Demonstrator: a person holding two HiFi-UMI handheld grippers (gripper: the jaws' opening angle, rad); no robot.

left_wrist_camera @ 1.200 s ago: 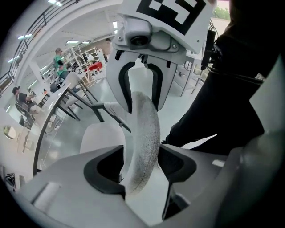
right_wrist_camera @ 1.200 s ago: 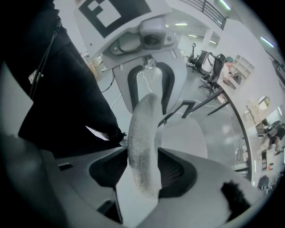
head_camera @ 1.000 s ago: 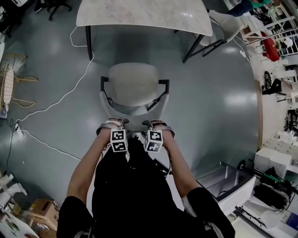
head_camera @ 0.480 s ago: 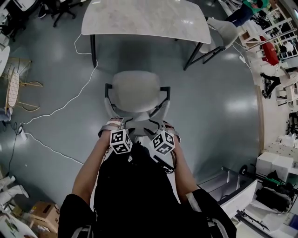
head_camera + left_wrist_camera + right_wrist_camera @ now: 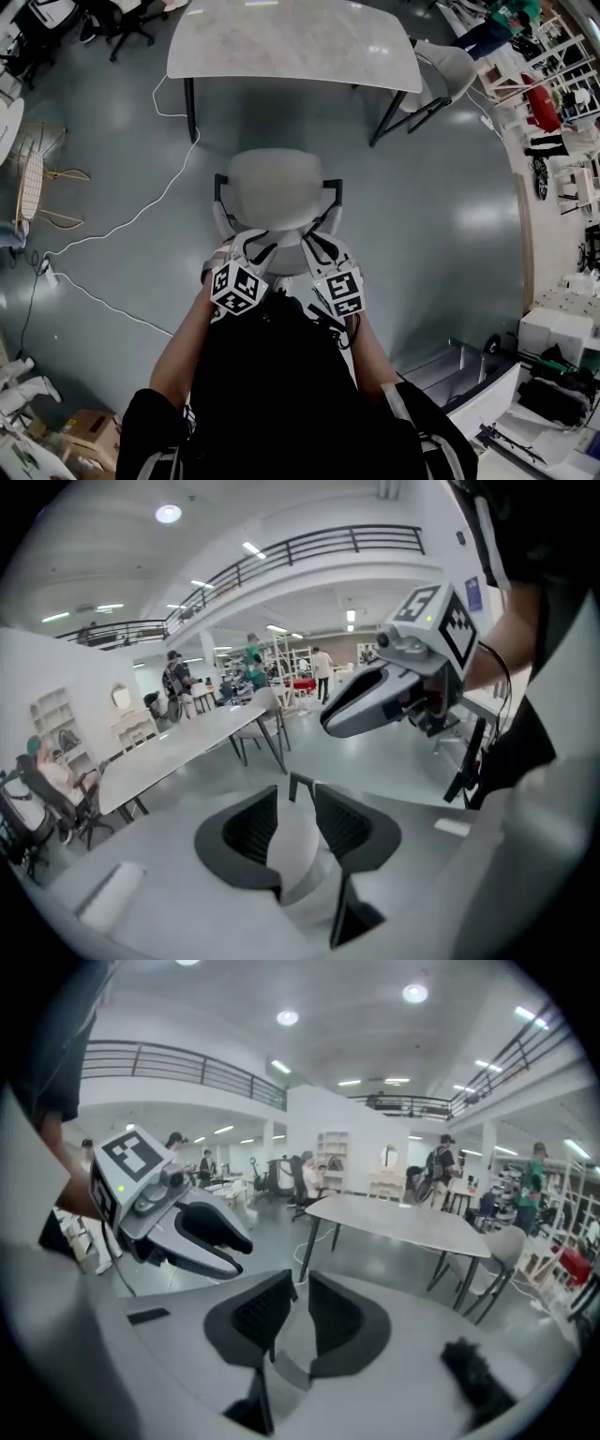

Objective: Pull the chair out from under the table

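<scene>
Across the grey floor (image 5: 450, 216), which carries everything we see, the pale marble-topped table (image 5: 291, 42) stands at the far side on dark legs, its top bare. A second pale chair (image 5: 450, 66) sits at its far right corner.

Nearer to us stands the chair (image 5: 277, 187) of the task, pale in seat and back, with black armrest frames on both sides. It is out from under the table: a strip of bare floor shows between the table's near edge and the front of the seat. Its backrest is turned toward us.

Over that backrest we hold both tools side by side, each pointing forward and downward toward the table. The left tool (image 5: 251, 251) is above the left half of the backrest and the right tool (image 5: 319, 251) above the right half, and their marker cubes lie close to our body. The jaws of each have just been closing. In each gripper view the two dark pads stand a narrow gap apart and clamp nothing, with the table beyond.

A thin white cable (image 5: 141, 211) trails over the floor from the table's left leg toward the left.
</scene>
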